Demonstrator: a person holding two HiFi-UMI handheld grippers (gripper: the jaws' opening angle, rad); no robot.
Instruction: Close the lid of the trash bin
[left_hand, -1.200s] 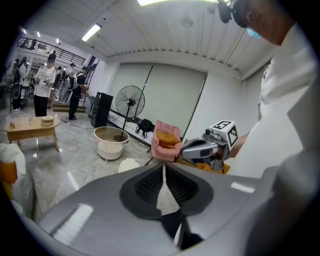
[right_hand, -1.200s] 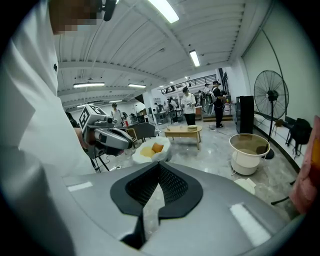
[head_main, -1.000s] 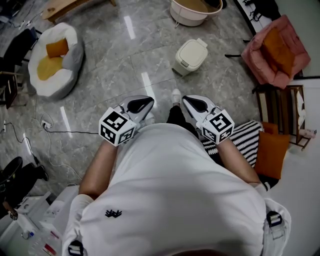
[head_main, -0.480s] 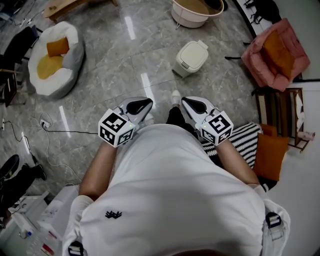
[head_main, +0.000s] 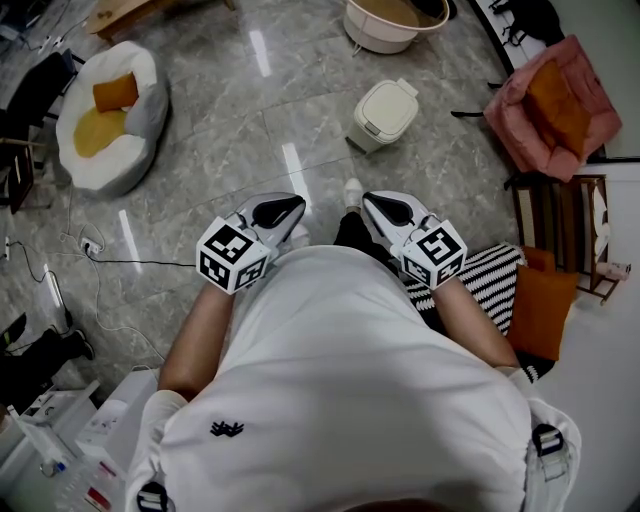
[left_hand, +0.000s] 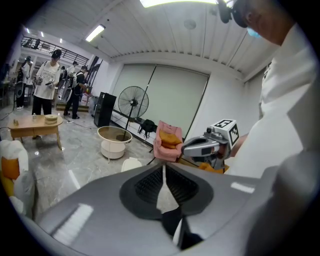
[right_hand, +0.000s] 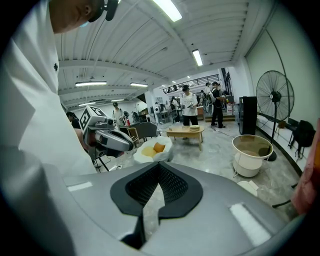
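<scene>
The cream trash bin (head_main: 383, 113) stands on the marble floor ahead of me, and its lid lies flat on top. My left gripper (head_main: 290, 207) and right gripper (head_main: 378, 203) are held close to my body, side by side, well short of the bin. Each one is shut with nothing between its jaws. In the left gripper view the shut left gripper (left_hand: 163, 167) points past the bin (left_hand: 131, 163), with the right gripper (left_hand: 207, 145) beside it. In the right gripper view the shut right gripper (right_hand: 159, 165) faces the room, with the bin (right_hand: 248, 187) low at the right.
A white beanbag (head_main: 108, 115) with orange cushions lies at the far left. A round cream tub (head_main: 385, 22) stands beyond the bin. A pink armchair (head_main: 553, 100), a wooden rack (head_main: 590, 230) and a striped rug (head_main: 495, 280) fill the right. A cable (head_main: 110, 262) runs across the floor at the left.
</scene>
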